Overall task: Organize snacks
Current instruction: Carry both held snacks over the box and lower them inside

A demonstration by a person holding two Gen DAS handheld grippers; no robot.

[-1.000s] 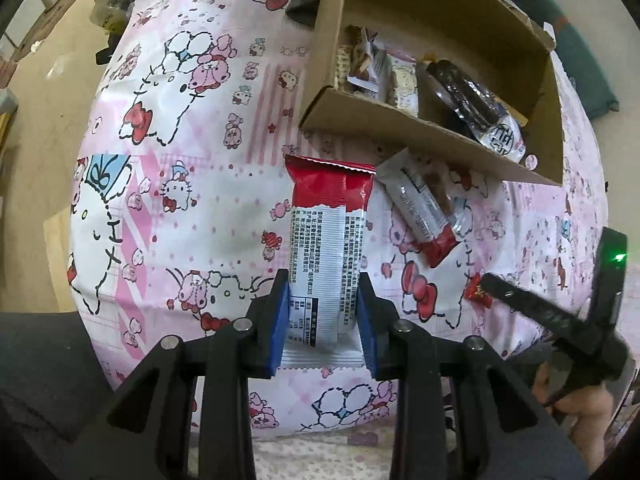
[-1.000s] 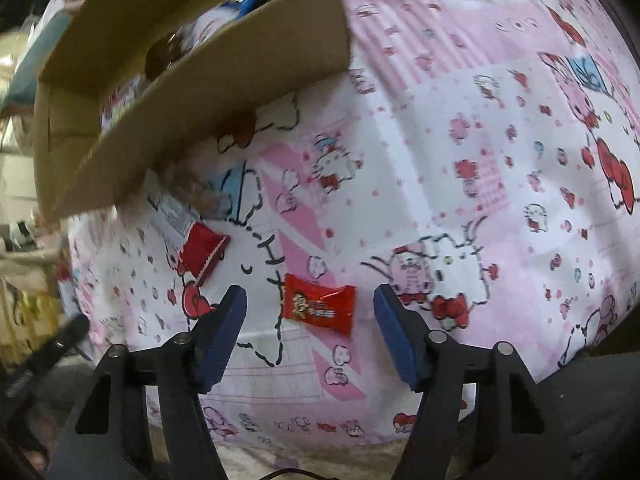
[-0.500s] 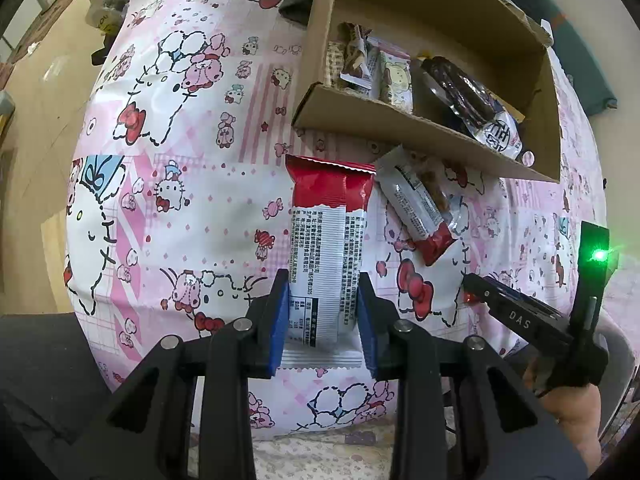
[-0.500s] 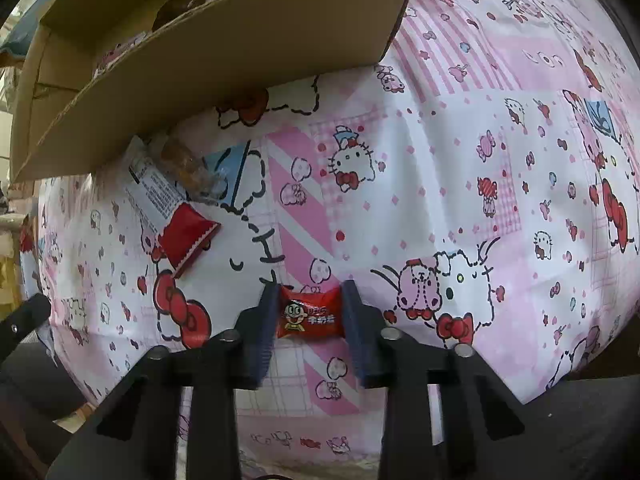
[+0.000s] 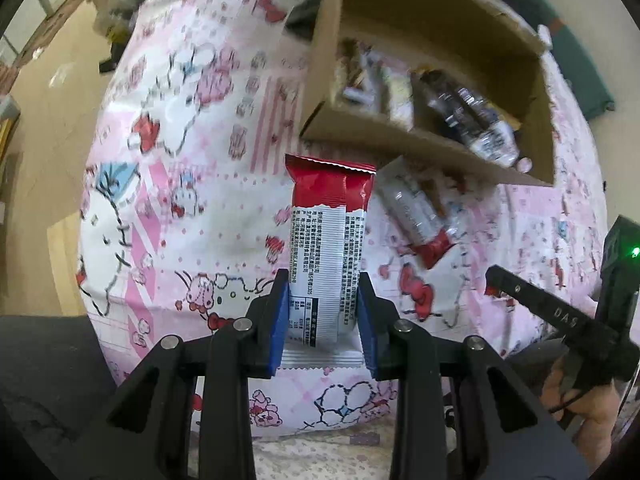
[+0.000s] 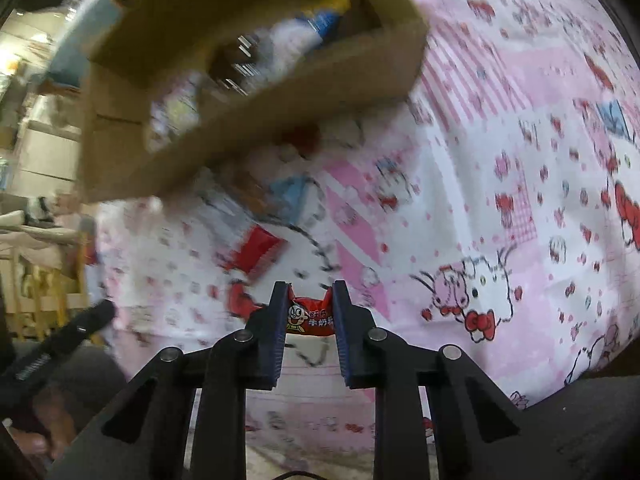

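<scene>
My left gripper (image 5: 322,300) is shut on the lower end of a red-and-white snack bar (image 5: 326,220), which hangs a little above the pink cartoon-print cloth (image 5: 192,184). In the right wrist view my right gripper (image 6: 308,304) has a small red candy (image 6: 310,318) pinched between its blue pads, and its jaws are still closing on it. The candy is lifted off the cloth (image 6: 500,184). A brown cardboard box (image 5: 420,148) with several snacks inside lies just beyond both grippers, and its front wall (image 6: 256,120) shows blurred in the right wrist view.
A clear-wrapped snack with a red end (image 5: 416,216) lies on the cloth in front of the box and shows blurred as the red end (image 6: 256,248). A hand (image 5: 580,396) holds the other tool at lower right. Bare floor (image 5: 48,120) lies left of the cloth.
The right jaws closed from wide open onto the red candy and lifted it off the cloth. The left gripper kept its hold on the bar and rose a little.
</scene>
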